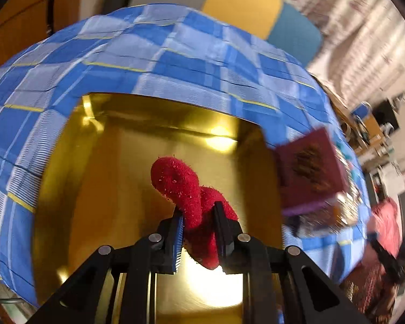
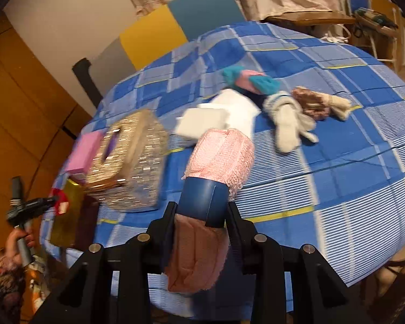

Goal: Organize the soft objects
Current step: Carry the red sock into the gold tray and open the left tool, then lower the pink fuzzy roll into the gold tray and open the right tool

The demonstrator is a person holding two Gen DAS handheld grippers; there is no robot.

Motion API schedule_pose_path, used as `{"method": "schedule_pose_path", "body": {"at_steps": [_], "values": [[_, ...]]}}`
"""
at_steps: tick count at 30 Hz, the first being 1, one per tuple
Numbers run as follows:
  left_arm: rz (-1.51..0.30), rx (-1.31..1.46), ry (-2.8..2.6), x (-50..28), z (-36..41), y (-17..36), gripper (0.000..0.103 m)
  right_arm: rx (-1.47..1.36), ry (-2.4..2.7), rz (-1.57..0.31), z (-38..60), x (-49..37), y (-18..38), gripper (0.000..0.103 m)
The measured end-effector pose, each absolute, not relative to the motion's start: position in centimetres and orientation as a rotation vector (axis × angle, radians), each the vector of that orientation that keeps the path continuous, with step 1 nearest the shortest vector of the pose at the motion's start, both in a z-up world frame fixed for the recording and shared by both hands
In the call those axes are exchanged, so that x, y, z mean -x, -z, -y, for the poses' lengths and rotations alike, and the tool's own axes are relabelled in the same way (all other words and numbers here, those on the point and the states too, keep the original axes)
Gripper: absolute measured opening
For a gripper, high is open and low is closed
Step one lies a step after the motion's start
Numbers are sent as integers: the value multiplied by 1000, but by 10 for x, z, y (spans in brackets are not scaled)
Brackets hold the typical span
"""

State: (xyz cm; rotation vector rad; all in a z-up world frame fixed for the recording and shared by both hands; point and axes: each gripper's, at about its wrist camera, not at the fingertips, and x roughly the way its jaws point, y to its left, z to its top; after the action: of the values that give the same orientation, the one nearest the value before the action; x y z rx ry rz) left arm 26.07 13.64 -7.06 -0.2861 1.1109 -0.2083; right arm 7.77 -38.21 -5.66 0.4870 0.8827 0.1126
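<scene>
Nearest the left wrist camera, the left gripper (image 1: 197, 218) has its jaws drawn close on a fuzzy red sock (image 1: 187, 191), a soft curled roll pinched at its middle. The sock's long axis runs up and away from the pads, one rounded end poking beyond them and the other hanging back toward the camera. The landmark here is the shiny gold rectangular tray (image 1: 121, 178): the sock hangs directly above the tray's floor, inside the line of its walls, so the judgement is that the coming move is a plain lowering and release, with nothing sideways needed. Right of the tray stands a purple box (image 1: 310, 167), blurred, on the blue checked tablecloth (image 1: 148, 54).

In the right wrist view, the tray appears only as a gold sliver at the table's left edge, well apart from the right gripper (image 2: 201, 213). That gripper is closed on a rolled pink towel with a dark blue paper band (image 2: 218, 159), the pads pressing at the band; the roll's long axis lies along the fingers. The left hand is plainly the nearer to the tray. Between tray and roll sits a glittery gold tissue box (image 2: 132, 162); farther right lie white folded cloths (image 2: 218, 116), a cream knitted glove (image 2: 289, 124) and a brown patterned sock (image 2: 313, 102).

No brand, label or writing can be read anywhere; the band looks blank.
</scene>
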Motion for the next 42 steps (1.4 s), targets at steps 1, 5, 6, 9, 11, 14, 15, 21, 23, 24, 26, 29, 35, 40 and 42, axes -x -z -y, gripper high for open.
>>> {"method": "schedule_pose_path", "body": {"at_steps": [1,5,6,9,11,14,15,21,23,24,26,29,35,40,42], "values": [[-1116,288,189,-266,-144,74,19,-492,-127,-884,375,-77,54,37],[-1122,337,121,-287,-176,87,19,-498,-210,-874,343,-70,36,37],[-1119,344,110,-290,-180,88,19,-488,-226,-870,334,-69,30,37],[-1104,357,75,-303,-193,94,20,-465,-279,-852,309,-65,16,37],[-1092,357,42,-312,-200,99,21,-456,-309,-844,294,-64,9,37],[-1074,371,12,-321,-209,105,31,-455,-351,-843,275,-65,4,37],[-1068,383,4,-325,-212,106,39,-453,-361,-846,269,-65,3,37],[-1034,433,-37,-319,-226,102,46,-434,-435,-871,233,-72,1,37],[-989,422,-51,-306,-230,92,46,-425,-462,-877,221,-76,1,37],[-969,421,-66,-300,-232,87,46,-416,-476,-879,214,-79,0,37],[-928,437,-92,-282,-238,78,46,-400,-501,-884,199,-88,0,37],[-894,484,-119,-255,-242,72,46,-374,-541,-891,170,-105,-3,37],[-845,525,-97,-188,-226,68,46,-231,-593,-839,100,-147,-17,37],[-818,499,-100,-153,-210,68,46,-77,-623,-794,33,-190,-18,37],[-813,485,-114,-144,-208,70,46,-20,-638,-807,5,-207,-12,37]]}}
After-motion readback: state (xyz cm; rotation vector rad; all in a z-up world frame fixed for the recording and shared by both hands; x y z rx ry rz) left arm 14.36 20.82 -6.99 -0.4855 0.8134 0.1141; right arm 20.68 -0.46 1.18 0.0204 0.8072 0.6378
